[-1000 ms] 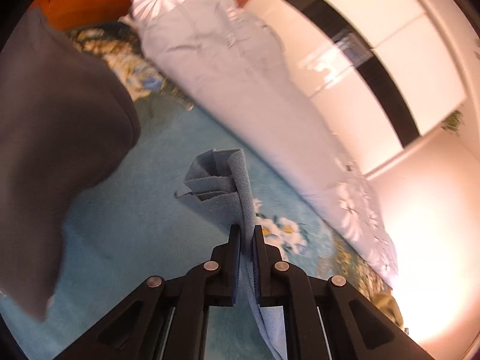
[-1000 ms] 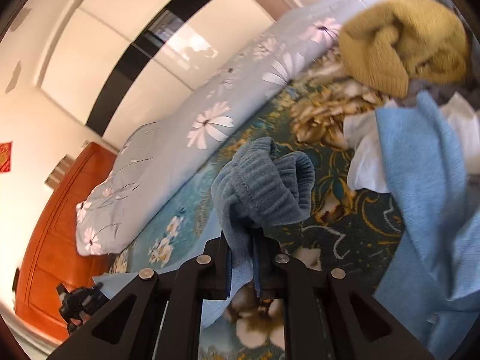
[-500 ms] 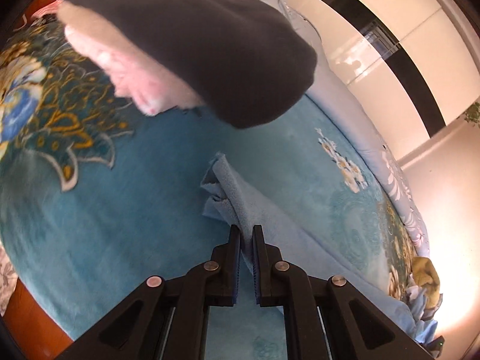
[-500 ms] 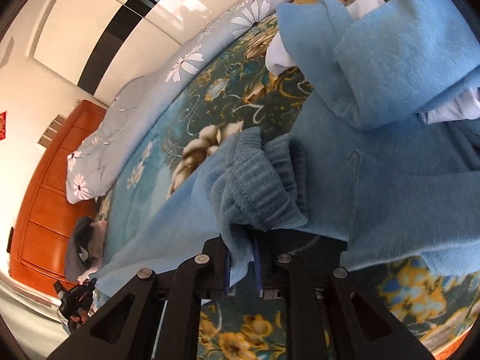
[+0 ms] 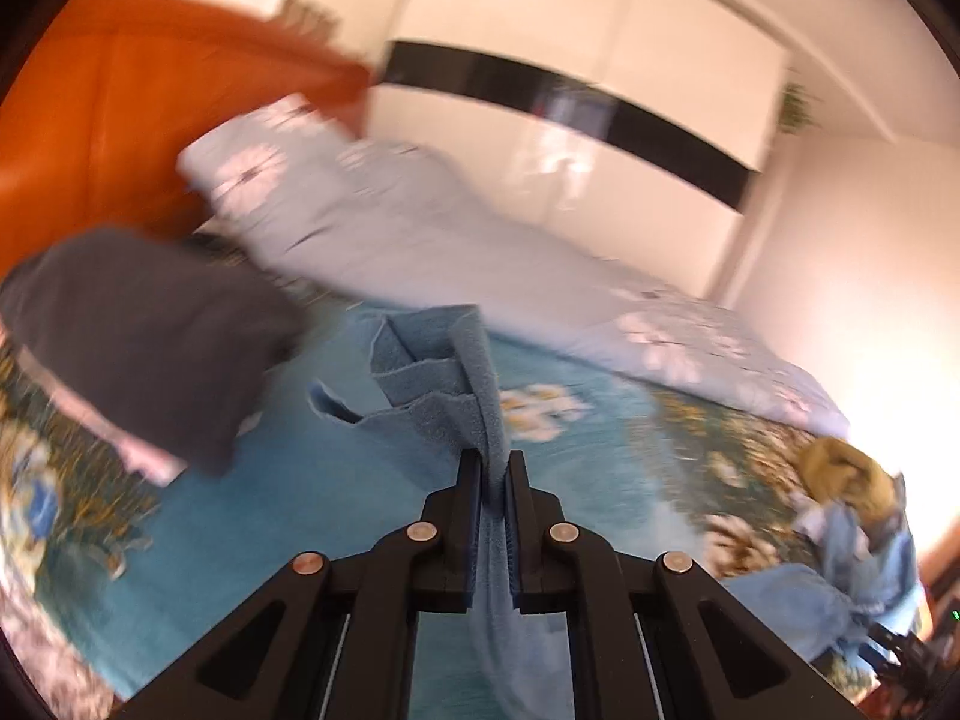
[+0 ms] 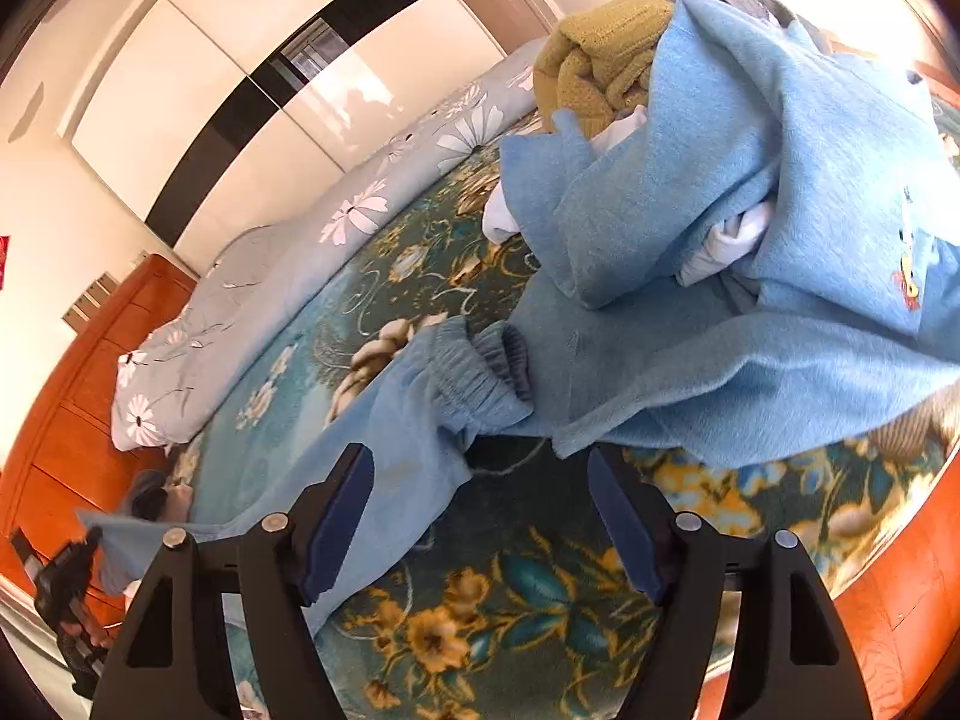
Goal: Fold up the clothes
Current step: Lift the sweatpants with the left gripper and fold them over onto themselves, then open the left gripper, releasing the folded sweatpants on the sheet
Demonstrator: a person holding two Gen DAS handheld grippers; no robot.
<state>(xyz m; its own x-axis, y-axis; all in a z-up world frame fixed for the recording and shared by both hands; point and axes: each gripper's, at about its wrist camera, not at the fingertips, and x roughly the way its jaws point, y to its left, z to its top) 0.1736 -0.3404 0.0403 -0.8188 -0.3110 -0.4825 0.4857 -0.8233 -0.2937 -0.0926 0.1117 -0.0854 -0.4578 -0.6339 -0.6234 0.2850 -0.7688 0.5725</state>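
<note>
Right now the left gripper is pinching a fold of the light blue trousers, its jaws pressed together on the fabric, which is rising in a bunched flap toward 12 o'clock and also trailing down between the fingers toward 6 o'clock. Motion blur is softening this whole view. Behind the flap, a dark grey garment is lying on the teal floral bedspread at 9 o'clock, and a pale floral quilt is stretching from 11 to 3 o'clock against the orange headboard.

Meanwhile the right gripper is hanging with its jaws spread wide and nothing between them. Just ahead of it, the trousers' elastic cuff is resting on the bedspread, with the leg running off toward 8 o'clock, where the other gripper is showing small at the frame edge. At 2 o'clock a blue sweatshirt is draping over a heap holding a mustard knit and white cloth, its lower edge lying just beside the cuff.
</note>
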